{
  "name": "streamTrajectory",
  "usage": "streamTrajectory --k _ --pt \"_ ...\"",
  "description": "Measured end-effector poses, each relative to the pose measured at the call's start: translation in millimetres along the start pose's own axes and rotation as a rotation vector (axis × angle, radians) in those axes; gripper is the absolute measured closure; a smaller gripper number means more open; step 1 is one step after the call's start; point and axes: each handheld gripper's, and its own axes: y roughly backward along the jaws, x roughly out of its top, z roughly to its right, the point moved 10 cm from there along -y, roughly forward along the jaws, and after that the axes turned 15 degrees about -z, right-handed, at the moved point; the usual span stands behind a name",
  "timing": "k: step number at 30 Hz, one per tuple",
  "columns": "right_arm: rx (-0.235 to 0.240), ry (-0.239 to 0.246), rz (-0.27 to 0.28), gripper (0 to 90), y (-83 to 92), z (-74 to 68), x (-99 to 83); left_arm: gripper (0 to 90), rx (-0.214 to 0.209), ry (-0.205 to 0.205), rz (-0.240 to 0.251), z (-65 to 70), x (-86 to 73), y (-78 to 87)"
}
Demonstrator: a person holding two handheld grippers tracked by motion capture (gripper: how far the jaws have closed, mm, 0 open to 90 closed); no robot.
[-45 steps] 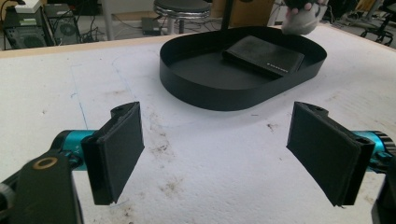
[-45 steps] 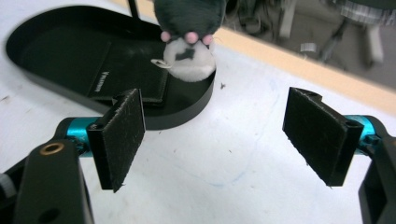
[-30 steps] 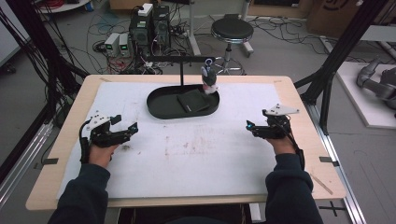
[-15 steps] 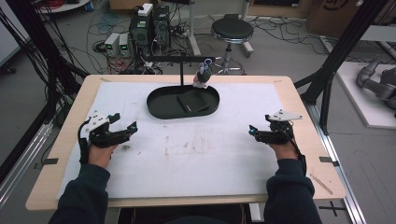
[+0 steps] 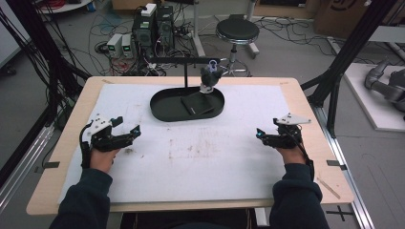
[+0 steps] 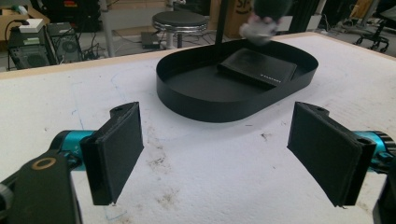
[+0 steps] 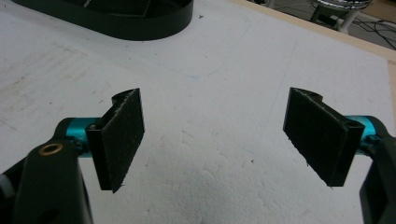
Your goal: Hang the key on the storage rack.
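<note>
Two hand-held grippers sit low over my worktop (image 5: pixel 305 95), one at each side of the white mat (image 5: pixel 191 157) that covers most of it. On the left I see the left hand-held gripper (image 5: pixel 128 133) with its jaws spread wide and nothing between them; in the left gripper view its two black pads (image 6: pixel 116 149) frame bare, smudged mat. Ahead of it, toward the far middle of the mat, I have a black oval tray (image 5: pixel 160 107) with a flat black wallet (image 5: pixel 198 102) lying inside, toward the tray's right half. A thin black stand (image 5: pixel 185 71) rises at the tray's far edge, and from its crossbar a small dark plush toy (image 5: pixel 209 78) hangs over the tray's rear rim, above the wallet. Further right, well apart from the tray, I see the right hand-held gripper (image 5: pixel 260 136), also gaping wide and empty, its pads (image 7: pixel 317 135) over clean mat in the right gripper view.
</note>
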Motion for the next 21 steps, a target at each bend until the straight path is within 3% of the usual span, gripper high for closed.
streamTrajectory --k 21 --pt "-0.005 0.000 -0.008 20.9 -2.0 0.2 -1.9 17.8 -0.005 -0.001 -0.004 0.8 -0.9 -1.1"
